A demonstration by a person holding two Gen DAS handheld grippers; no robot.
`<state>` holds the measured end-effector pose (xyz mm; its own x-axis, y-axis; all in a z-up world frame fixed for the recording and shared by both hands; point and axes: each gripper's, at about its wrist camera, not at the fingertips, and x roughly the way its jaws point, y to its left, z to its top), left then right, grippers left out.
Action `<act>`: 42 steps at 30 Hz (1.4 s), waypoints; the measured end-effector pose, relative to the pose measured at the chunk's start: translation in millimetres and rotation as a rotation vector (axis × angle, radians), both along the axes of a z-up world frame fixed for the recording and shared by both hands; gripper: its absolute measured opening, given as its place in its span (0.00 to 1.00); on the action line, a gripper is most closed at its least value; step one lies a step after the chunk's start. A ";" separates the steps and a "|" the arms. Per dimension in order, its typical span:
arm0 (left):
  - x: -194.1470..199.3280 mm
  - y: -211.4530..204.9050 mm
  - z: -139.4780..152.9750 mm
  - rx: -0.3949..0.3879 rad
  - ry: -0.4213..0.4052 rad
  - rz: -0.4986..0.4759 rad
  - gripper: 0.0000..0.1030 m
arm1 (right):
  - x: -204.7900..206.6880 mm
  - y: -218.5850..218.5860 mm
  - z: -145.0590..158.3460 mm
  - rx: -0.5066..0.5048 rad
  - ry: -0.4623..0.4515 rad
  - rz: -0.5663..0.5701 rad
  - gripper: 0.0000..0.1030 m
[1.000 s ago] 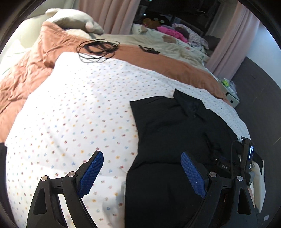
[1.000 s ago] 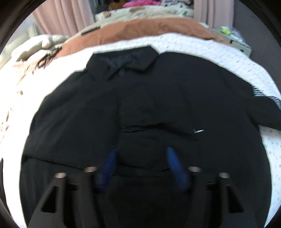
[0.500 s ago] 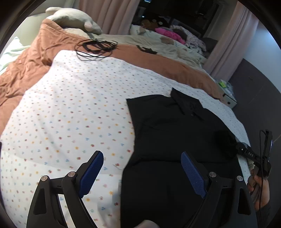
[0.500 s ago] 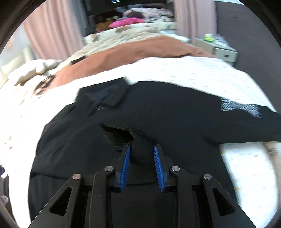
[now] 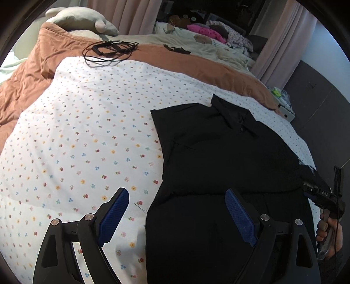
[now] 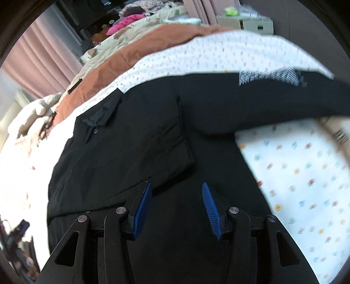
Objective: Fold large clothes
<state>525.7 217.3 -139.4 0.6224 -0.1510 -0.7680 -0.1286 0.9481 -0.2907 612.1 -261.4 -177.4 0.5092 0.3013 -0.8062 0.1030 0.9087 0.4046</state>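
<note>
A large black collared shirt (image 5: 218, 166) lies spread on a white flower-print sheet (image 5: 87, 142). Its left sleeve is folded in over the body. Its right sleeve (image 6: 273, 102) stretches out to the right, with a patterned patch near the cuff. My left gripper (image 5: 177, 209) is open and empty, hovering over the shirt's left edge. My right gripper (image 6: 176, 204) is open and empty, just above the shirt's lower body, next to the folded sleeve (image 6: 166, 144). The right gripper also shows at the right edge of the left wrist view (image 5: 323, 196).
An orange quilt (image 5: 54, 54) lies beyond the sheet, with black cables (image 5: 109, 50) on it. Pillows, soft toys and piled clothes (image 5: 203, 32) sit at the far side. Pink curtains (image 5: 131, 15) hang behind. A small box (image 5: 284, 104) stands by the dark wall.
My right gripper was shut on a fold of the shirt half a second ago; it has opened, let the fabric drop, and swung to the right. My left gripper stayed open and drew back slightly.
</note>
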 end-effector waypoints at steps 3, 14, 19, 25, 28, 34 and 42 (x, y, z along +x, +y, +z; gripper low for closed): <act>9.4 -3.1 -12.2 0.045 0.047 -0.001 0.85 | 8.0 -1.7 -10.7 0.098 -0.005 -0.003 0.47; 37.9 -2.7 -65.9 0.103 0.212 -0.002 0.40 | 52.4 12.2 -24.8 0.128 -0.011 0.013 0.13; 41.7 1.5 -68.7 0.119 0.205 0.029 0.40 | 60.7 16.3 -29.4 0.135 0.001 0.017 0.12; 39.0 8.6 -66.1 0.107 0.196 0.062 0.41 | 57.0 16.7 -20.8 0.125 0.019 0.049 0.17; 35.1 5.9 -58.7 0.109 0.192 0.051 0.41 | 43.7 7.6 -5.7 0.056 -0.006 0.045 0.45; 29.7 -3.9 -32.6 0.058 0.151 0.030 0.70 | 13.1 -34.2 22.2 -0.005 -0.059 0.004 0.53; 21.0 -39.3 7.2 0.046 0.077 0.005 0.86 | -24.0 -107.1 53.5 -0.025 -0.093 -0.108 0.53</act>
